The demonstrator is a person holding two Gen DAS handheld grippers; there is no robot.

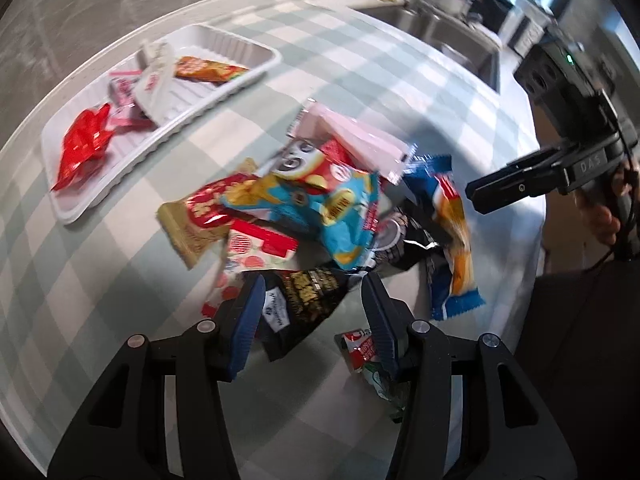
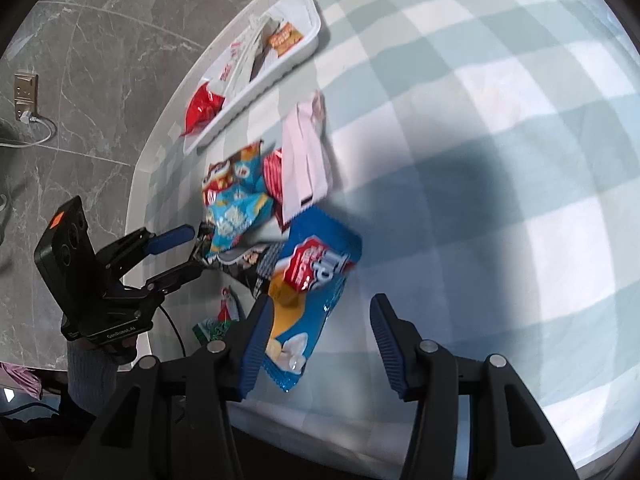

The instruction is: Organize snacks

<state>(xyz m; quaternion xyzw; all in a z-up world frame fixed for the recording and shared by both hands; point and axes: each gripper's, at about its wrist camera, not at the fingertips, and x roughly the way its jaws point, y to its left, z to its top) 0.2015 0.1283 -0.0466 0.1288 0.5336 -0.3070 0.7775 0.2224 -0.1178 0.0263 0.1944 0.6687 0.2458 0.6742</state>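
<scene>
While snacks (image 1: 312, 208) lie heaped (tray (image 1: 240, 46) nearby), both tools (image 1: 312, 312) (image 2: 320, 332) gape, released.

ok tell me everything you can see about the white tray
The white tray is a long, shallow rectangle with rounded corners, a raised rim and a ribbed floor; it looks like thin moulded plastic. It lies flat on the checked tablecloth near the table's edge, apart from the loose snack pile. Inside are a red foil packet at one end, pink and white wrappers in the middle, and an orange packet toward the other end. Neither gripper touches it.
</scene>
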